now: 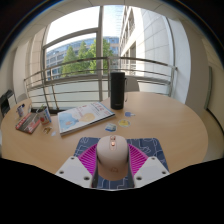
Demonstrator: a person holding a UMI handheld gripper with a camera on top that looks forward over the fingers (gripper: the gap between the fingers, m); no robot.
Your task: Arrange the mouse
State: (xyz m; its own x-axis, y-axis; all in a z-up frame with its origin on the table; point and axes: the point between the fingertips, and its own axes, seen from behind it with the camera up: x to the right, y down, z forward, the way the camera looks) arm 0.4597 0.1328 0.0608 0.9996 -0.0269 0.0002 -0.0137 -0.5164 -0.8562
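**deskrat:** Big windows and a balcony railing behind, round wooden table (170, 120) up front. Only the claw view to go on. Mouse (111, 158) is sitting right between the two fingers of the claw (112, 166), on a blue patterned mat (146, 148)

**umi_fan:** clamped on it or not?

**deskrat:** Looks clenched to me, both purple pads (88, 160) are pressed up against its sides with no gap I can spot. Long axis runs straight ahead along the fingers, nose pointing away toward the dark cylinder speaker (117, 90) at the far side

**umi_fan:** so nothing to reach for

**deskrat:** Right, my guess is the next bit is all about where it goes. Open book (85, 117) lies beyond and to the left, well apart from the mouse, so the mat area is free for setting it square
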